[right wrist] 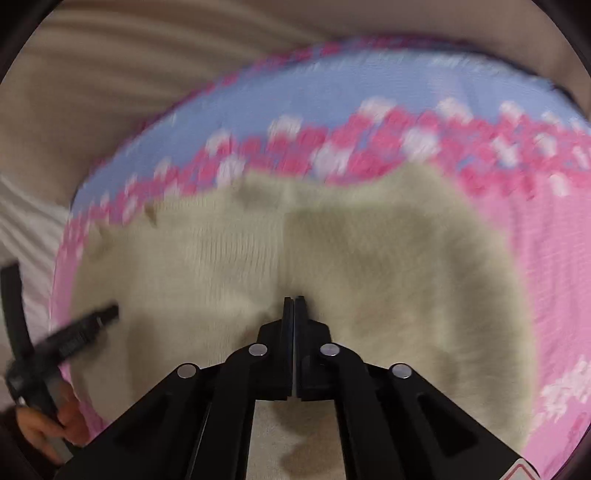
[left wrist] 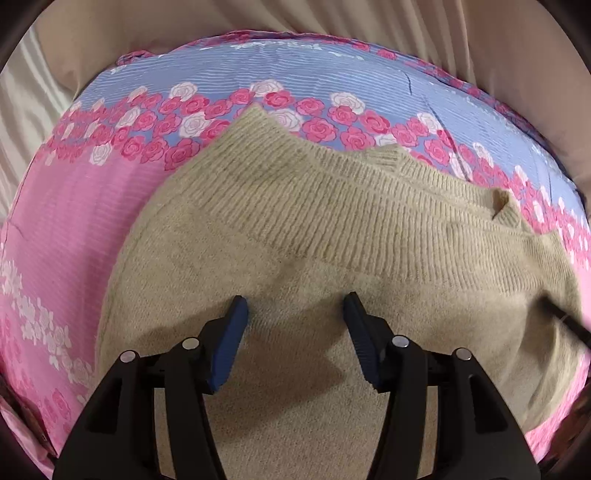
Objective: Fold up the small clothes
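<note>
A beige knit sweater (left wrist: 332,229) lies spread on a pink and blue rose-print sheet (left wrist: 74,206), its ribbed band across the far side. My left gripper (left wrist: 295,306) is open just above the sweater's plain knit, with nothing between its blue pads (left wrist: 231,343). In the blurred right wrist view the same sweater (right wrist: 388,258) fills the middle. My right gripper (right wrist: 294,301) is shut, its tips against the sweater; I cannot tell whether cloth is pinched. The left gripper (right wrist: 107,314) shows there at the left edge, with the hand (right wrist: 44,424) that holds it.
The sheet (right wrist: 554,258) covers a raised surface that ends at the far side. Beige draped fabric (left wrist: 332,18) hangs behind it and to the left. The right gripper's finger (left wrist: 565,319) shows at the right edge of the left wrist view.
</note>
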Motion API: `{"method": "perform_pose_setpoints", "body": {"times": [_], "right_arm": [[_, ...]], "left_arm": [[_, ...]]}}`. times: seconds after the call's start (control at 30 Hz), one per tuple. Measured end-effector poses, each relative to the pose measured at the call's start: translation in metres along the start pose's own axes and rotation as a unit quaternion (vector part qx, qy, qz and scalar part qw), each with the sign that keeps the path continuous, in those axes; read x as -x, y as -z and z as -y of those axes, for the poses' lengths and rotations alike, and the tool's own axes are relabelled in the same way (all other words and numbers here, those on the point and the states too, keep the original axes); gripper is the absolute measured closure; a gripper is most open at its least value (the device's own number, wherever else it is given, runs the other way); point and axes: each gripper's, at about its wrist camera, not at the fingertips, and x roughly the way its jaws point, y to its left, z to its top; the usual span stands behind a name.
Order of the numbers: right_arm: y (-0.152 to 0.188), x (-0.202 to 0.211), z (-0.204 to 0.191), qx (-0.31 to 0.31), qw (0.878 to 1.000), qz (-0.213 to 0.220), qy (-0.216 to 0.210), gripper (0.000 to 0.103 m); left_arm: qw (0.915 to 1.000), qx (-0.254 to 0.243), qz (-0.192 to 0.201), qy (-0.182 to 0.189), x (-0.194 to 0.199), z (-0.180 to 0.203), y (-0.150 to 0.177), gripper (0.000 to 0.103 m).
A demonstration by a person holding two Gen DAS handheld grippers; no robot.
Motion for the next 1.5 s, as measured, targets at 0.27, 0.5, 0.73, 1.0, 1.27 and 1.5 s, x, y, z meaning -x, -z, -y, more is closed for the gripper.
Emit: {"method": "perform_pose_setpoints", "body": {"times": [0.27,0.5,0.73,1.0,1.27,1.5], "right_arm": [[-0.010,0.005,0.044,0.001,0.997,0.009,0.072,0.089],[0.018,0.011,0.069,-0.004,0.994,-0.007,0.108,0.086],[0.012,0.036,0.087,-0.032,0.994,0.020,0.106,0.060],[-0.022,-0.002,0.087,-0.035,0.996,-0.011,0.079,0.054],[-0.002,0.095,0.067,-0.022,0.994,0.104,-0.002,0.096],[-0.031,0.064,0.083,-0.034,0.996,0.075,0.033,0.093]], "left_arm": [[0.9999,-0.009,-0.010,-0.004,-0.004,0.004,-0.003,0.043],[0.9998,-0.013,-0.008,-0.009,-0.005,0.008,-0.001,0.042],[0.9962,0.064,0.039,0.044,0.024,-0.026,-0.015,0.037],[0.9959,0.079,-0.009,0.044,-0.020,-0.060,-0.065,0.053],[0.9845,0.070,0.095,0.130,0.070,-0.080,-0.043,0.092],[0.9895,0.085,0.061,0.100,0.037,-0.073,-0.063,0.078]]}}
